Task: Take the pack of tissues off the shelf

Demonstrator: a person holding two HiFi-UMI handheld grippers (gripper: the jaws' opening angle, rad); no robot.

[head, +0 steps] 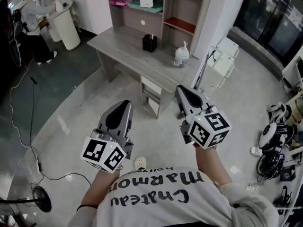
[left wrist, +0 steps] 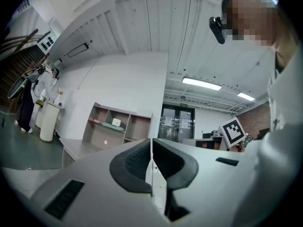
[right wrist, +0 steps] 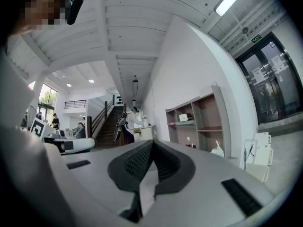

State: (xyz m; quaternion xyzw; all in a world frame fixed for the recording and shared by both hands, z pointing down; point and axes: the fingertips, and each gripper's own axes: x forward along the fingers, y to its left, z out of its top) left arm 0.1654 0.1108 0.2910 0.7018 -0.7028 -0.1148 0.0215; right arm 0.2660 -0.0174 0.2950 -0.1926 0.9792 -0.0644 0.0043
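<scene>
At the far left a person (head: pixel 33 13) is seen, well apart from the work. Nearer, the left tool (head: pixel 124 104) is held low over the floor, its jaws brought together with nothing between them. Ahead of it the surface (head: pixel 123 44) is seen, with the shelf (head: pixel 165 8) standing at its back. The pack of tissues (head: pixel 147 1) is found in the upper middle compartment, resting on a teal tray (head: pixel 156 7), well apart from both tools. Below it on the surface a black holder (head: pixel 149 43) and, to its right, a pump bottle (head: pixel 181 56) are set. The right tool (head: pixel 180 89) is likewise closed and empty, and is pointed towards the surface.

The pack is judged to be light and soft, so only a modest squeeze should be needed; a hard one would crush it. Its wrapper may prove slippery, though the pack is too small in view for that to be told. It is best taken across its narrower sides, near the middle, with the jaws opened first. It should be drawn straight out so that the tray is not dragged along.
</scene>
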